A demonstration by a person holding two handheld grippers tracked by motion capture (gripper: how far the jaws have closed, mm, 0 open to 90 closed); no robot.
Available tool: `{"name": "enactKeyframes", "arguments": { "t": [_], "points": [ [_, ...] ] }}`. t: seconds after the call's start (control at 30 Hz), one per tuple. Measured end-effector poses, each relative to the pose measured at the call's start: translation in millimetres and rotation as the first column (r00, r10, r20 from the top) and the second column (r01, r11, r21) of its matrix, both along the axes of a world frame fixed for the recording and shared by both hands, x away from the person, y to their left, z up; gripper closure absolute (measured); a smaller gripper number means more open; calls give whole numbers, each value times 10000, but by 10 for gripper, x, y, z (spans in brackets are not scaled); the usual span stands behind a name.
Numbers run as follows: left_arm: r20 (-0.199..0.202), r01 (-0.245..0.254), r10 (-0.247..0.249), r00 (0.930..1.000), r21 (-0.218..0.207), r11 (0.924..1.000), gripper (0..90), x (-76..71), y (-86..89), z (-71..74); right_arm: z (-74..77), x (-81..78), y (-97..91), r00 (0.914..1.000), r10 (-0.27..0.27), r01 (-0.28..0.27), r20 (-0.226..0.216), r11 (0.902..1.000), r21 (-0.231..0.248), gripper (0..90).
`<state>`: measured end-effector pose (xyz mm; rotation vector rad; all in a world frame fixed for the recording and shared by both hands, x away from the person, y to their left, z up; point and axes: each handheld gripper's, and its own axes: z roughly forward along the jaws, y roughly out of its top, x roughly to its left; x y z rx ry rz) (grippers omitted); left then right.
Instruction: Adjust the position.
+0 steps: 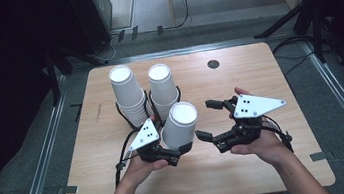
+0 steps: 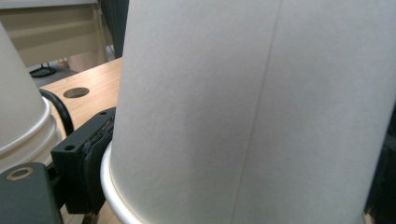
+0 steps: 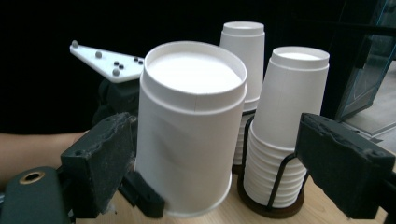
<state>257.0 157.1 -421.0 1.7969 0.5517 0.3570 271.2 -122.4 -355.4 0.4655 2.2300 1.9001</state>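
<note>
In the left gripper view the cup (image 2: 252,112) stands so close that its top and right side are cut off, and the far jaw is hidden behind its wall; 1 black pad presses the paper low on the left, just above the rolled rim. From the high view the left gripper (image 1: 179,151) clamps this cup near the front middle of the tabletop (image 1: 251,177), the cup upside down with its flat base up and leaning a little toward the back edge. The right gripper (image 1: 205,121) sits just to the cup's right, its jaws standing wide with nothing between the pads; the right gripper view looks past both pads, and the cup (image 3: 191,126) lies beyond them, apart from either, its lower rim against the wood. Behind it, toward the back left corner, 2 stacks (image 1: 128,95) of inverted cups stand in black wire holders (image 3: 275,186); the near stack's lower cups are partly screened by the wire and by the right pad, and the far stack (image 3: 243,56) is mostly hidden behind the held cup. A dark round hole (image 1: 213,64) marks the wood near the back edge. Both forearms are cut off at the bottom of the high view.
</note>
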Motion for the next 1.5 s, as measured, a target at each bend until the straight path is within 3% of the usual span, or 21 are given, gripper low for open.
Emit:
{"name": "enactKeyframes", "arguments": {
  "t": [0.33,0.57,0.87,1.07,1.2,1.4,1.5],
  "points": [
    [110,127,-138,9998,971,9952,64,22,83,32,-69,1,-53,9999,66,-62,83,9989,-458,131],
    [124,183,-202,9997,1356,9906,65,34,103,37,-88,17,-81,9999,111,-106,95,9985,-543,134],
    [-27,567,-574,9983,2074,9766,67,48,100,19,-138,20,-93,9992,404,-405,-19,9966,-718,142],
    [-94,835,-834,9965,2183,9723,72,47,73,12,-166,42,-46,9978,629,-644,-201,9940,-882,142],
    [-164,982,-970,9951,2231,9698,76,44,27,-13,-232,130,41,9944,831,-890,-655,9918,-920,140],
    [-208,1076,-1057,9942,2299,9672,77,43,22,-22,-202,141,63,9923,1077,-1127,-611,9900,-845,139],
    [-263,1133,-1102,9936,2370,9649,78,45,26,-36,-188,158,71,9909,1174,-1238,-662,9870,-1027,139]
  ]
}}
